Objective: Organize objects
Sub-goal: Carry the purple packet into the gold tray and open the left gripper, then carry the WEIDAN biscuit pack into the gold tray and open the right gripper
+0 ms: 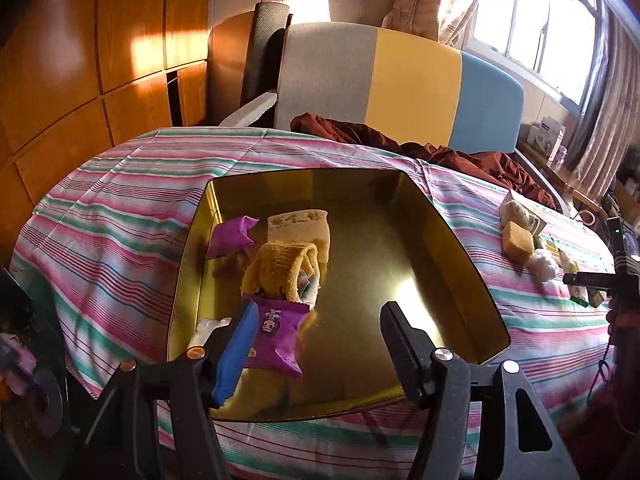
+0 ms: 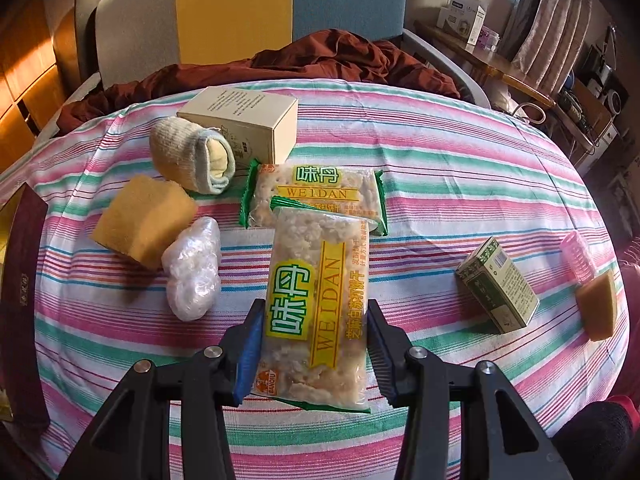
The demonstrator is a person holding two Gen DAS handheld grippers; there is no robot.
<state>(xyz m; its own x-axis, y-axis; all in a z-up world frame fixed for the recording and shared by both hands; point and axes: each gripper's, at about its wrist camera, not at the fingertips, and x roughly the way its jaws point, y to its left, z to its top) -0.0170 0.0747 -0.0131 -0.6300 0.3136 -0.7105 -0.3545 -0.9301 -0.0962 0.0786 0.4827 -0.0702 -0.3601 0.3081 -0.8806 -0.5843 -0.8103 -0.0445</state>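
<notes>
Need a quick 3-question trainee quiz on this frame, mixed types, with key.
1. True or false: the right gripper brackets a clear Weidan cracker packet.
2. What lies beside the left gripper's blue-padded finger? A) purple snack packet B) rolled grey sock C) small green box
3. Fill in: the yellow towel lies inside the gold metal ____.

Key: 1 true; 2 A; 3 tin.

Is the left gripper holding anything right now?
No, the left gripper is open over the gold tin; nothing sits between its fingers.

Warm window (image 1: 532, 20) sunlight glares off the gold tin (image 1: 404, 292); fisheye edges curve darkly.
</notes>
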